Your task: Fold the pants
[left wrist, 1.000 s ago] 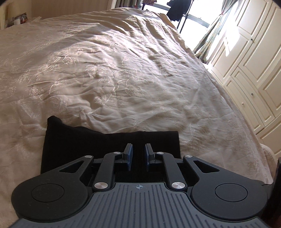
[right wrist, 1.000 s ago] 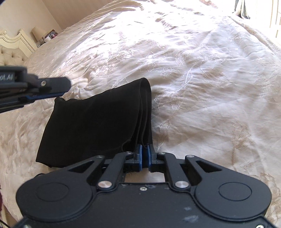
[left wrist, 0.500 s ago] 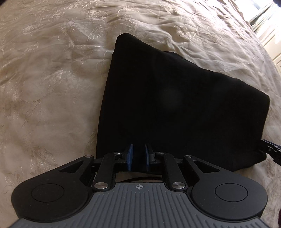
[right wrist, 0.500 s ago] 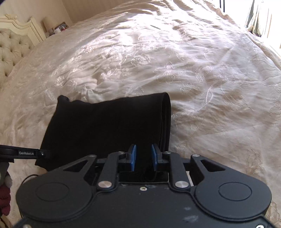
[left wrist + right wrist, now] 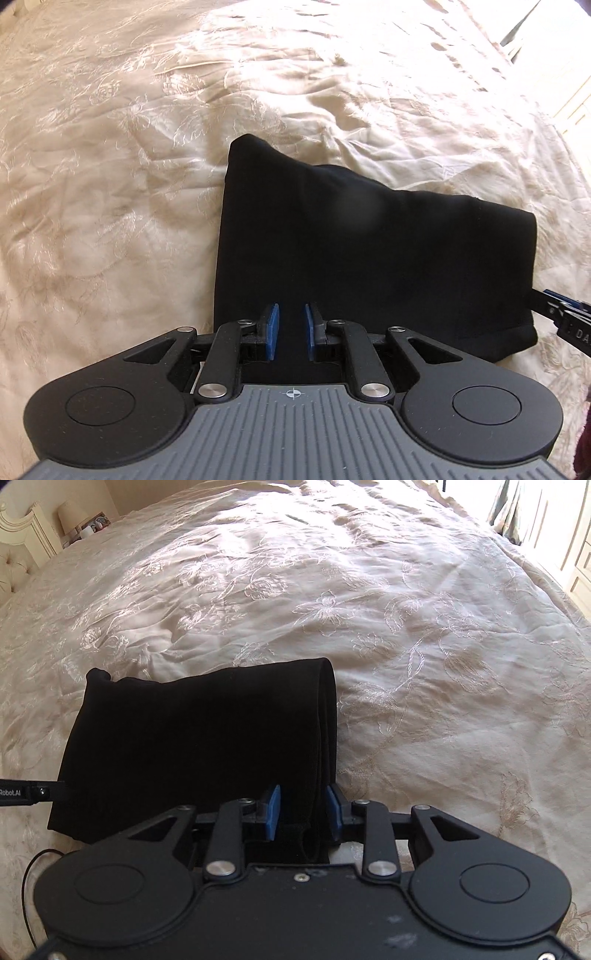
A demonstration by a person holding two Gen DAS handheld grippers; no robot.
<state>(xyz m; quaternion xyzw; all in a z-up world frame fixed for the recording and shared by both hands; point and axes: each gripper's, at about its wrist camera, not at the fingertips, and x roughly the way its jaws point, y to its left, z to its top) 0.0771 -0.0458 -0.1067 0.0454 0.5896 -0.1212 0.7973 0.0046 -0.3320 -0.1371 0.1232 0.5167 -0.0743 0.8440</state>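
Since a moment ago both my tongs have spread wider: my left gripper [image 5: 290, 325] and right gripper [image 5: 303, 806] stand apart over the near edge of the folded black pants [image 5: 369, 251], lying on the cream bedspread [image 5: 406, 609].

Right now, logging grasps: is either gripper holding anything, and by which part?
Nothing is held. Both the left gripper and the right gripper have open jaws above the near edge of the pants.

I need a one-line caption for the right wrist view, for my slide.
Open right gripper straddles the layered edge of folded black pants on a cream embroidered bedspread.
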